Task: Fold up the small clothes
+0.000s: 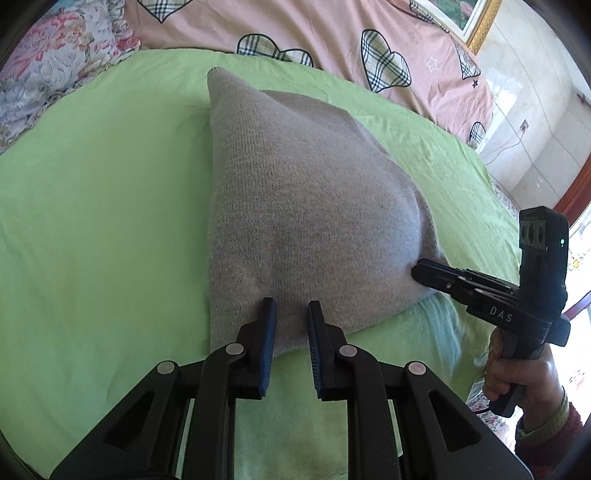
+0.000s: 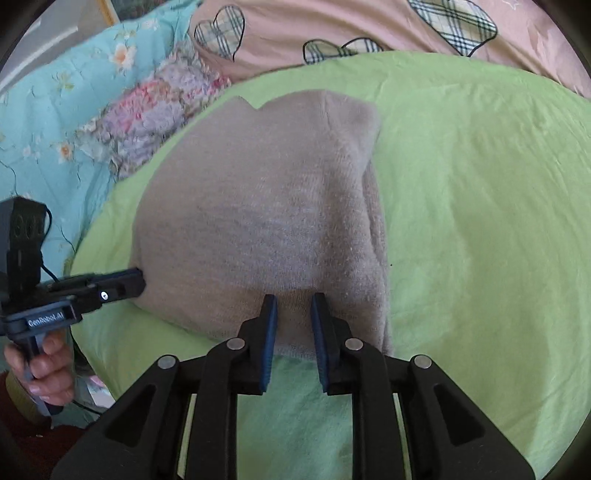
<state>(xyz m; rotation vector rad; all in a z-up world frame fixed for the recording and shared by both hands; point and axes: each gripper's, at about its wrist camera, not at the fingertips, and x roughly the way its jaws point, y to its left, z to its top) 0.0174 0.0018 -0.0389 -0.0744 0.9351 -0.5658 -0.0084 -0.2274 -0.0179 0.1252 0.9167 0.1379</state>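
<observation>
A grey knitted garment (image 1: 295, 206) lies folded on a green sheet (image 1: 92, 221); it also shows in the right wrist view (image 2: 258, 221). My left gripper (image 1: 291, 310) sits at the garment's near edge with its blue-padded jaws a little apart, fabric between the tips. It shows from the side in the right wrist view (image 2: 136, 280), touching the garment's left edge. My right gripper (image 2: 293, 304) is likewise at the near edge, jaws a little apart over the fabric. It shows in the left wrist view (image 1: 421, 273) against the garment's right corner.
A pink quilt with plaid hearts (image 1: 332, 33) lies behind the sheet. A floral fleece blanket (image 1: 48, 74) and a turquoise floral cover (image 2: 44, 110) lie to the left. A wall with a framed picture (image 1: 469, 18) and a power cable stands at the right.
</observation>
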